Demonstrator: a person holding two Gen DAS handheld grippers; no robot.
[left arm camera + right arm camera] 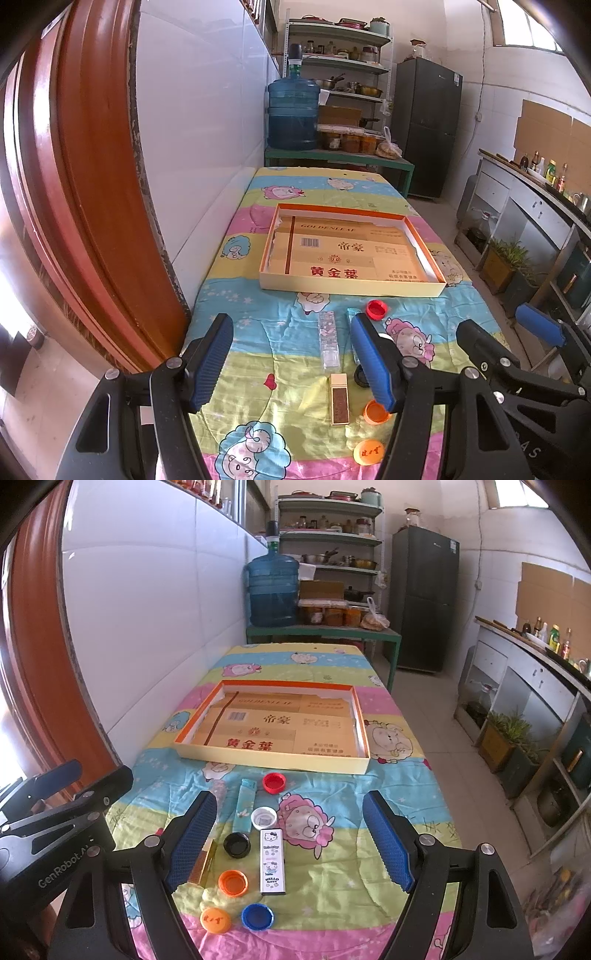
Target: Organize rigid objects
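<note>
Where cartoon cloth shows, scattered bottle caps, shallow orange-rimmed tray.

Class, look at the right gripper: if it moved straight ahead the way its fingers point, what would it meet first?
Probably the white Hello Kitty box between the open fingers of the right gripper, with the bottle caps beside it; depth is uncertain.

Both wrist views look forward and down along the bench, close above it, sharing the shallow box and scattered bottle caps.
</note>
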